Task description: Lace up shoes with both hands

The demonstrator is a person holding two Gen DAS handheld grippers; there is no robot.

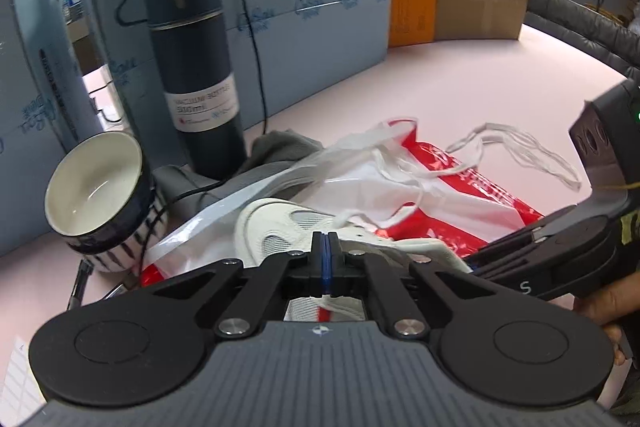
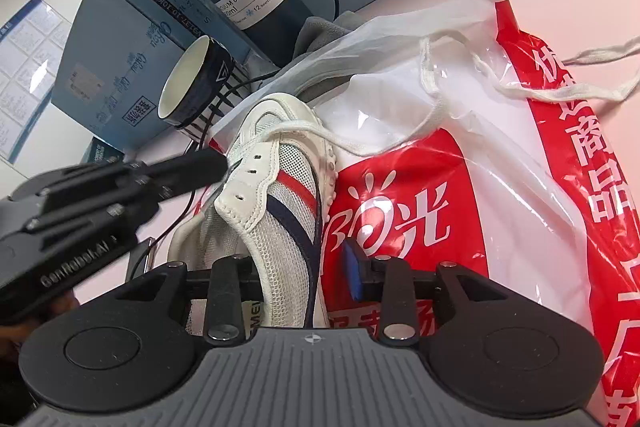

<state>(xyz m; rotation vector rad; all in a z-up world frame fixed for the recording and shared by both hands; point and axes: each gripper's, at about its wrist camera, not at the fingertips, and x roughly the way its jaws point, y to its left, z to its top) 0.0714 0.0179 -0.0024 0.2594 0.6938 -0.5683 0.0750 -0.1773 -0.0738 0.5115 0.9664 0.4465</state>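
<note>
Left gripper (image 2: 224, 163): clenched at your shoe's (image 2: 280, 227) eyelets; whether it holds lace (image 2: 320, 135), can't tell.
Right gripper (image 2: 304, 283): released, astride the heel.
Shoe axis: toe points away from you.

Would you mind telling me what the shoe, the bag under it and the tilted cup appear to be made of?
The shoe: white open mesh panels with smooth stitched trim, probably synthetic leather, and a woven fabric lace. The bag: thin glossy plastic, part clear, part red print, judging by its crinkles and glare. The cup: likely glazed ceramic, given its thick wall and shiny white inside.
</note>
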